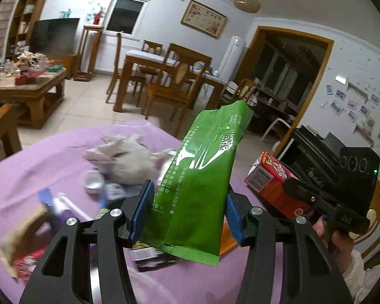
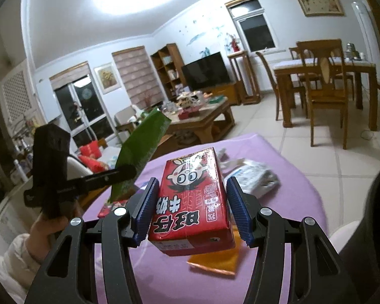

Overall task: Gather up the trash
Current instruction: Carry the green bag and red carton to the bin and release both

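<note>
While up above the purple tablecloth (image 1: 33, 157), left gripper (image 1: 187, 210) pinching a green wrapper (image 1: 202, 167), right gripper (image 2: 190, 202) squeezing a red milk carton (image 2: 192, 197), more trash like white tissue (image 1: 124, 159) lying below.

Both grippers, left (image 1: 187, 210) and right (image 2: 191, 207), clamped, raised.

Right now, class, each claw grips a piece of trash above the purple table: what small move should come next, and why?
Probably carry both away toward a bin. The left claw holds the green packet, the right claw the red carton; no bin shows.
</note>
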Demonstrator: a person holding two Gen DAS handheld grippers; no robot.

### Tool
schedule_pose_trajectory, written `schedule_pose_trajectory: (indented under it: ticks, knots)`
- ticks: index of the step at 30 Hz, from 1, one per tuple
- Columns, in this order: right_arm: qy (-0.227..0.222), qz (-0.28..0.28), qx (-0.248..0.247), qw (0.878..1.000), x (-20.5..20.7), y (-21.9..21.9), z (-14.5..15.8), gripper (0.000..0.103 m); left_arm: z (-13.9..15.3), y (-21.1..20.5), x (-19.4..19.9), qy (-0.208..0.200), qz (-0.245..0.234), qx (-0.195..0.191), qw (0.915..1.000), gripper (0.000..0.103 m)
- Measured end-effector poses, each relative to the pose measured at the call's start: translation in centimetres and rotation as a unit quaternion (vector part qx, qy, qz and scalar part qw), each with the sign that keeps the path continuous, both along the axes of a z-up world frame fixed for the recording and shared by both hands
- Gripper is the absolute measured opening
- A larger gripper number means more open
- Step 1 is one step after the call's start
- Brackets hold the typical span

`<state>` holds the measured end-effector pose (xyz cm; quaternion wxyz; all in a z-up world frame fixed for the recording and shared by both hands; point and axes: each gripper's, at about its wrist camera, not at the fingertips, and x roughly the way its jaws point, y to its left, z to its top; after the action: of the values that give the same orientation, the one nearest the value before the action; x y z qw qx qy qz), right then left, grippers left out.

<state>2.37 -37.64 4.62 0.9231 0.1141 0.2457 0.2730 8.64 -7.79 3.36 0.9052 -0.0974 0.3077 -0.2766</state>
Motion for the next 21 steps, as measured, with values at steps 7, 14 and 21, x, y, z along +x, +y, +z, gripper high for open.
schedule_pose_trajectory:
  ticks: [7,14,21]
  knots:
    - [-0.018,-0.061,0.012,0.998,-2.7,-6.9,0.5,0.055,-0.3,-5.8,0.0,0.002,-0.038,-0.013,0.9992,0.052]
    - [-0.021,-0.126,0.034,0.991,-4.9,-14.5,0.0,0.055,-0.8,-12.2,0.3,0.006,-0.081,-0.017,0.9966,0.052]
    - [-0.015,-0.173,0.054,0.983,-7.1,-20.7,-1.4,0.055,-1.1,-18.1,0.0,-0.006,-0.105,0.001,0.9945,0.052]
